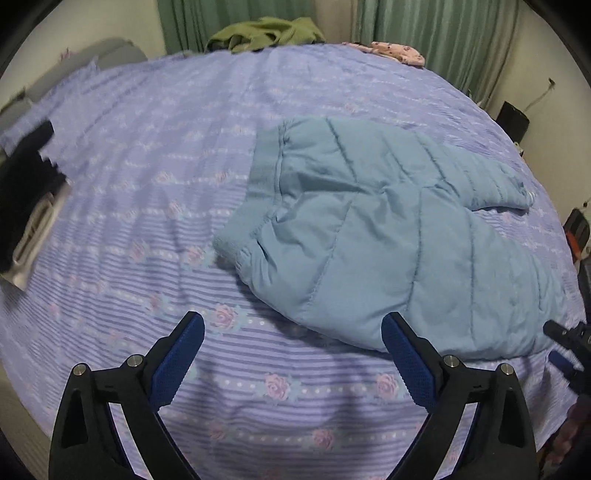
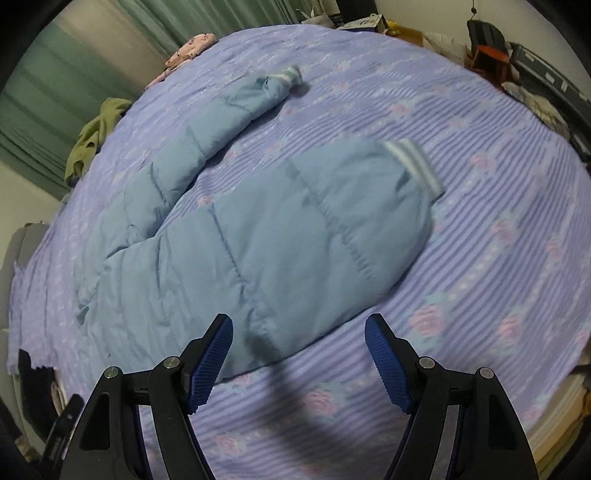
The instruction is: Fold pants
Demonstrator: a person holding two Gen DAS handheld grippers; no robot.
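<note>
The pants [image 1: 388, 236] are spread unfolded near the bed's [image 1: 147, 155] near edge. Both the left gripper [image 1: 293, 354] and right gripper [image 2: 299, 354] are held spread and empty; a leg is judged to need grasping next.

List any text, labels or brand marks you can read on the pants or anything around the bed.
No readable text in either view.
Blue quilted pants: no label or print showing.
Boxes and clutter beyond the bed: print too small and blurred to read.
Packet at the bed edge: markings blurred, unreadable.
</note>
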